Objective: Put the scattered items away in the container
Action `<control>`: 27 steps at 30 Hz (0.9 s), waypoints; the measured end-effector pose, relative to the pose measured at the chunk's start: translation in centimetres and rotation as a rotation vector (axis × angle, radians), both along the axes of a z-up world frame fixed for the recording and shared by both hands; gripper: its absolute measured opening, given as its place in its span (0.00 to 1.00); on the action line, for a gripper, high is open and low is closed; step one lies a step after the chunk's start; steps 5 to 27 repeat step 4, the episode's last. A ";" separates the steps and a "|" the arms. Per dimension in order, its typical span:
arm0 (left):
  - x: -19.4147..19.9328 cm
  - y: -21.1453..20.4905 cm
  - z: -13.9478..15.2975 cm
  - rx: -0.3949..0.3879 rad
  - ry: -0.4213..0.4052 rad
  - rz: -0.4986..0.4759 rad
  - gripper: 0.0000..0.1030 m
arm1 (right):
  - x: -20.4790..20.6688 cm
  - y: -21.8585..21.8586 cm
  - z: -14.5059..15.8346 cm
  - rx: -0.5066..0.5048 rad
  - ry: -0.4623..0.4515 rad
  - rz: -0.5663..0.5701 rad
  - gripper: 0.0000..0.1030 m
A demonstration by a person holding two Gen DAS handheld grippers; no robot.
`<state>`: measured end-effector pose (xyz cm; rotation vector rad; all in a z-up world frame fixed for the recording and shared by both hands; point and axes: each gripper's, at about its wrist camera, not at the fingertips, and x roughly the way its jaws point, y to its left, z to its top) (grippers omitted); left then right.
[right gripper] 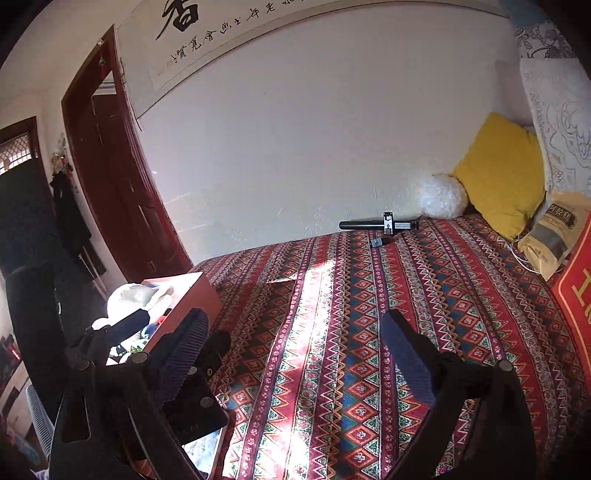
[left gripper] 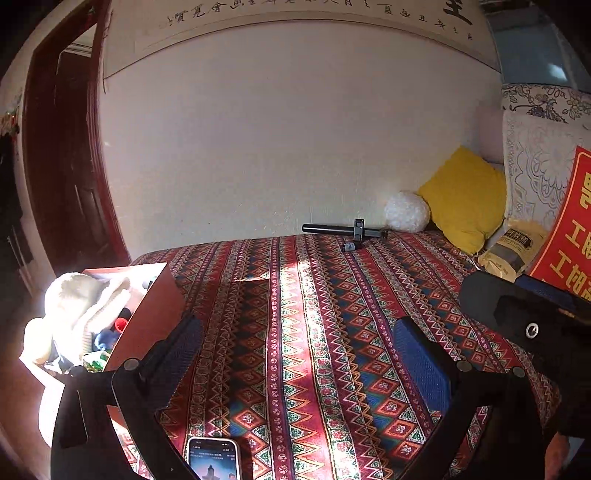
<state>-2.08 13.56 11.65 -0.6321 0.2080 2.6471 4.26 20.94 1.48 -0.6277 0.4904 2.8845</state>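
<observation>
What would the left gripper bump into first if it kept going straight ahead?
Probably just the patterned bedspread. The left gripper is open and empty, tilted slightly down at bare cloth; the black stick lies much farther off, though depth is unclear.

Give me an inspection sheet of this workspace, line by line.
Surface: patterned bedspread, sunlit stripe.
Job's things: brown box at left edge, filled with cloth and small items.
Clutter: black rod by the wall; phone; white fluffy ball; yellow cushion; paper bag.
Grippers: left gripper open, empty; right gripper open, empty.
Cables: white cord near the bag.
Surroundings: white wall, calligraphy scroll, red door.
</observation>
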 end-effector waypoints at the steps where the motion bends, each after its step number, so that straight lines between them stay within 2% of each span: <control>1: -0.1 -0.1 -0.2 -0.004 0.011 0.007 1.00 | -0.1 0.2 -0.1 -0.004 -0.006 -0.004 0.92; 4: -0.3 0.1 -0.4 -0.012 0.004 0.001 1.00 | -0.3 0.6 -0.9 -0.022 -0.025 -0.017 0.92; 27: -0.3 0.1 -0.4 -0.012 0.004 0.001 1.00 | -0.3 0.6 -0.9 -0.022 -0.025 -0.017 0.92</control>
